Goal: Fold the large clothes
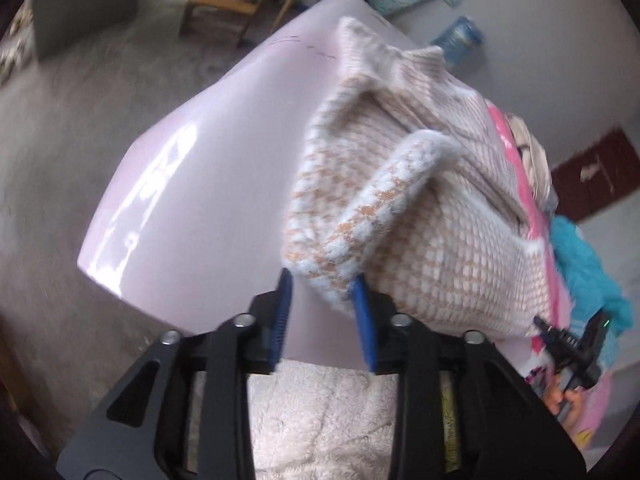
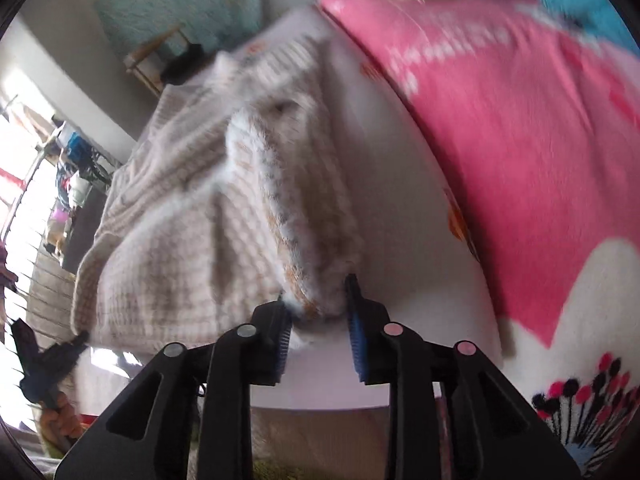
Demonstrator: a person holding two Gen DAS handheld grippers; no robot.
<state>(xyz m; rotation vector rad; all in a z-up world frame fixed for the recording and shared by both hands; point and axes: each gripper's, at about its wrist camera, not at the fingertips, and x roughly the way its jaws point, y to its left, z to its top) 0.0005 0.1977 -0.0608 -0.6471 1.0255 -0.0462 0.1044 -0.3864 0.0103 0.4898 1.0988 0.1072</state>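
So at this moment the left gripper (image 1: 323,292) had its blue pads (image 1: 282,312) spread, with the fuzzy corner of the sweater (image 1: 400,208) sitting between them. From the left wrist view it looked like the right-hand pad was brushing the hem while the other one stood clear, so I wouldn't call it a pinch. Same story on the other side: the right gripper (image 2: 318,300) had its jaws parted around a rolled, fluffy edge of the sweater (image 2: 248,184), the knit tucked in between but not obviously squeezed (that view was pretty blurred, so take it with salt).

The sweater itself was a thick beige-and-white checked knit, lying on the pale pink table (image 1: 192,184), bunched up with one hem flipped over on itself. My guess was it would handle soft and floppy, fairly light but bulky, with zero stiffness, so any unsupported part would sag. The fuzz probably grips well against ribbed pads, so slipping wasn't my worry; stretching the knit was. Best places to grab looked like the thicker trimmed hems or corners, one per gripper, not the loose middle.

Its long axis seemed to run away from both cameras, from the near hem at the pads toward the far end of the table. Which end was the collar I couldn't tell.

Beyond it lay a pink blanket (image 2: 500,120) just beside the sweater, and a wooden stool (image 1: 240,0) further back.
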